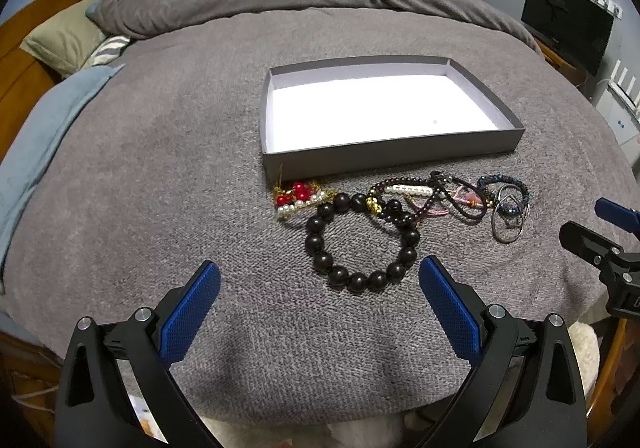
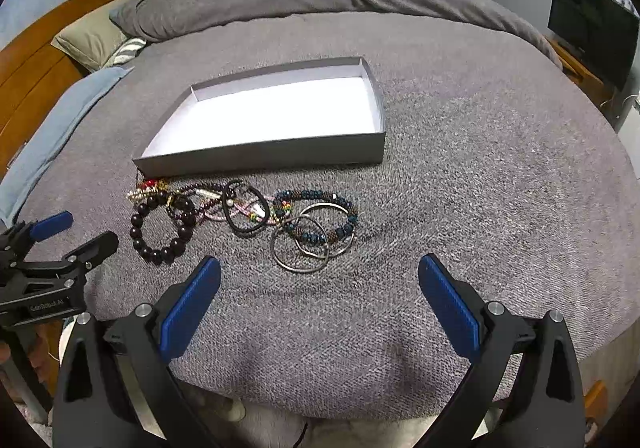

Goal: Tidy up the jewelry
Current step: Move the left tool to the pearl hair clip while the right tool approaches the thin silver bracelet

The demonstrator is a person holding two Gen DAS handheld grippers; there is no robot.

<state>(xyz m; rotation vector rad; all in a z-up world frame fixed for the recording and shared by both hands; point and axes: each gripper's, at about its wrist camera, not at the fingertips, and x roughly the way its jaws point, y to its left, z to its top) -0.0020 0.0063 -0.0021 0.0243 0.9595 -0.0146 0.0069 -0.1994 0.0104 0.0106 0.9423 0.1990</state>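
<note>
A grey shallow box (image 1: 384, 158) with a white, empty floor lies on the bed; it also shows in the right wrist view (image 2: 260, 158). In front of it lies a heap of jewelry: a dark bead bracelet (image 1: 362, 244) (image 2: 160, 232), a red and pearl piece (image 1: 298, 198), thin cords and bands (image 1: 436, 194) (image 2: 244, 214), a blue bead bracelet (image 2: 320, 220) and silver rings (image 1: 510, 220) (image 2: 306, 246). My left gripper (image 1: 320, 280) is open, just short of the dark bracelet. My right gripper (image 2: 320, 276) is open, just short of the silver rings.
A grey blanket (image 1: 160, 168) covers the bed. Pillows (image 1: 64, 36) and a wooden headboard (image 1: 24, 48) are at the left. A dark monitor (image 1: 564, 20) stands at the right. The other gripper shows at the right edge (image 1: 608, 244) and left edge (image 2: 52, 260).
</note>
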